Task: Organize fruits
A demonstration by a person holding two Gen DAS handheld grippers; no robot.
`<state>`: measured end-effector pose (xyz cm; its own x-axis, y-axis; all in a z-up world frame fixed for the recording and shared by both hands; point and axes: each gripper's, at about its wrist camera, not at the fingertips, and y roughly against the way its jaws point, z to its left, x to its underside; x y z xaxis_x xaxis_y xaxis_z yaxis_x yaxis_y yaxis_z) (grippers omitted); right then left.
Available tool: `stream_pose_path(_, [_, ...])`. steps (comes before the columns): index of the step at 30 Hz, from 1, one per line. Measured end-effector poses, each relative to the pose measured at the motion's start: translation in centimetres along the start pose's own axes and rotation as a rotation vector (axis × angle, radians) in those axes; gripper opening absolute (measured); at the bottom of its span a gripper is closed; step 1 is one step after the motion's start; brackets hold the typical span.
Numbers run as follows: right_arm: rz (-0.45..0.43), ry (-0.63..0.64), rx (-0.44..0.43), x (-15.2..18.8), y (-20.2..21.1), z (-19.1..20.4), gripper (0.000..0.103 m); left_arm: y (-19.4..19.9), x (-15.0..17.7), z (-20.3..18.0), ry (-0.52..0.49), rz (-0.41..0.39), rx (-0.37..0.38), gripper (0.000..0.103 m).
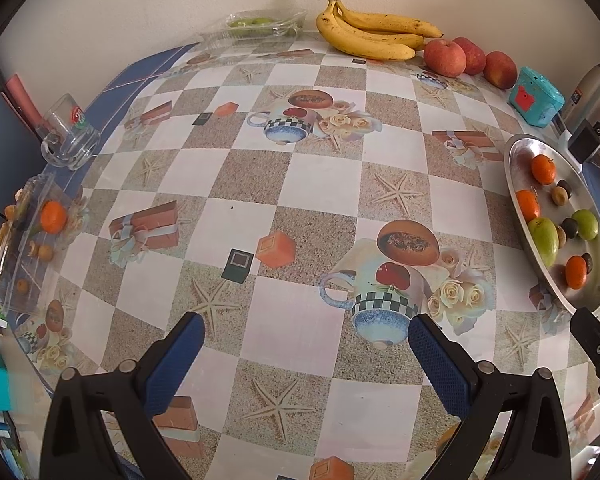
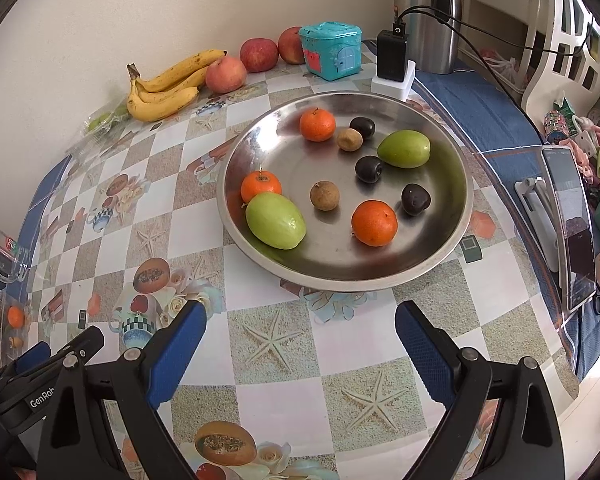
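Fruits (image 2: 374, 223) in tray (image 2: 340, 276); bananas (image 2: 162, 92) behind.

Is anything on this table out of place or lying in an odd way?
Yes. The glass mug at the table's left edge lies tipped on its side instead of upright. The fruits in the metal tray look undisturbed.

1. A home dining or kitchen corner: table (image 2: 284, 344) covered by a printed checkered oilcloth, pushed against a plain wall.
2. Far edge: bananas (image 2: 164, 88), apples (image 2: 259, 54), steel thermos (image 2: 428, 12).
3. Left edge: glass mug (image 1: 70, 136).
4. Right edge: phone (image 2: 572, 224) on its stand.
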<state>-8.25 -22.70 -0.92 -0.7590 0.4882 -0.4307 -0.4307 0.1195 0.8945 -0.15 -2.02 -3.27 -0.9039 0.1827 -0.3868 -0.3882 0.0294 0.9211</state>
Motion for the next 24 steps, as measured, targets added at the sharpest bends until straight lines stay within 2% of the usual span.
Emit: stream_pose_path(24, [0.006,0.006,0.001,-0.03,-0.12,0.03,0.096,-0.12,0.04,0.15,0.003,0.009,0.0,0.103])
